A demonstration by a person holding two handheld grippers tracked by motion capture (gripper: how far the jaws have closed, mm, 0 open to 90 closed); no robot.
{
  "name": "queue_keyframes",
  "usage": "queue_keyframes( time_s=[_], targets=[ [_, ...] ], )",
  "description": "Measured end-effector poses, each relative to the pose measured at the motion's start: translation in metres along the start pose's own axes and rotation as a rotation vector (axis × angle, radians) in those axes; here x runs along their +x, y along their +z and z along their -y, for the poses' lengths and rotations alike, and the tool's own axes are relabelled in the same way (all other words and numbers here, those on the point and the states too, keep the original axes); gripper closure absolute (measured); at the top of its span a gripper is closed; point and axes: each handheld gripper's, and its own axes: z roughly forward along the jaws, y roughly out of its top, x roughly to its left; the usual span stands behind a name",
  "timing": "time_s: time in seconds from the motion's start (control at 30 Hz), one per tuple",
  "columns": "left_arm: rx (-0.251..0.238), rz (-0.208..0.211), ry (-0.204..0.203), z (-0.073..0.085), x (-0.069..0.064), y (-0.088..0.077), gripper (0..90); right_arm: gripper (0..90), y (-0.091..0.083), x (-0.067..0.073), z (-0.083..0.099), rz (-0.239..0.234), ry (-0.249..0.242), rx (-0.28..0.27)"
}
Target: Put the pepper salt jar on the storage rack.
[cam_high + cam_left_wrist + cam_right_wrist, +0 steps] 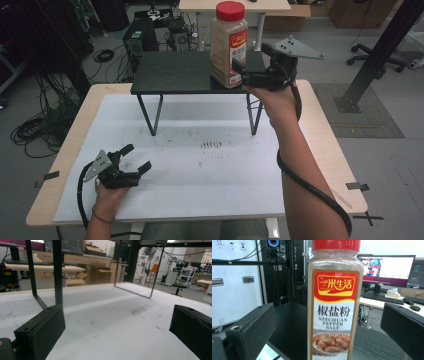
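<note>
Flanking tall red-capped plastic bottle (335,302)

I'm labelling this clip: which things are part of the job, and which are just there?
In the job:
Szechuan pepper salt jar
black shelf beneath it
right claw, open around the jar

Just there:
left claw, open over the white board
floor cables
</note>
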Motion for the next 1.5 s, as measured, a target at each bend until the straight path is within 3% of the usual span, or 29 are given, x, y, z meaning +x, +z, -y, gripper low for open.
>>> queue_keyframes(
  time_s=[0.4,0.9,1.5],
  targets=[
    [0.003,-0.003,-0.001,0.000,0.000,0.000,0.2,0.0,-0.029,-0.002,0.004,0.003,0.001,-0.009],
    [0.003,-0.002,-0.001,0.000,0.000,0.000,0.2,0.0,-0.050,0.006,0.017,-0.028,0.005,-0.012],
    [0.001,-0.003,-0.003,0.000,0.001,0.000,0.2,0.0,-0.059,0.013,0.064,-0.042,0.063,0.017]
  ],
)
